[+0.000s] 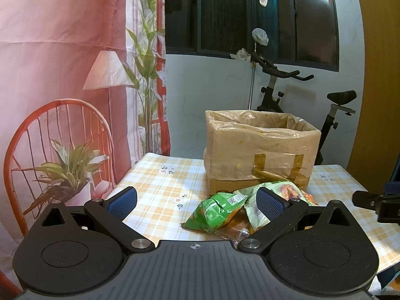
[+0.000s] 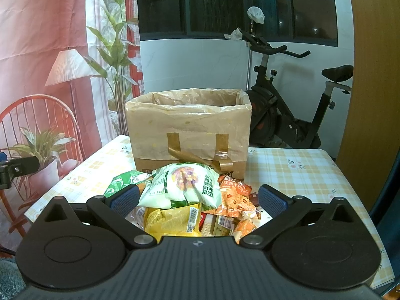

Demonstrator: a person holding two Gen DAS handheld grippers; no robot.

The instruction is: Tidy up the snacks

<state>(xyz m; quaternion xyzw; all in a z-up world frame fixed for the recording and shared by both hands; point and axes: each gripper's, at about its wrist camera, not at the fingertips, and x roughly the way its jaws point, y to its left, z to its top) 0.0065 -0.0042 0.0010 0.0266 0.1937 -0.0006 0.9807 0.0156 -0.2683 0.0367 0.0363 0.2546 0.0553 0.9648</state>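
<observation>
A heap of snack packets lies on the checked tablecloth [image 2: 287, 172] in front of a cardboard box [image 2: 187, 127] lined with a clear plastic bag. On top lies a pale green and white bag [image 2: 182, 187], with a yellow packet [image 2: 172, 220] below it and orange packets [image 2: 235, 200] to its right. My right gripper [image 2: 197, 201] is open, hovering over the heap with the bags between its blue pads. My left gripper [image 1: 196, 202] is open to the left of the heap, near a dark green packet [image 1: 212, 212]. The box [image 1: 260, 150] stands behind.
An exercise bike [image 2: 287, 105] stands behind the table on the right. A printed backdrop with a red chair and plants [image 1: 62, 125] hangs at the left. The other gripper's tip [image 1: 370, 201] shows at the right edge of the left wrist view.
</observation>
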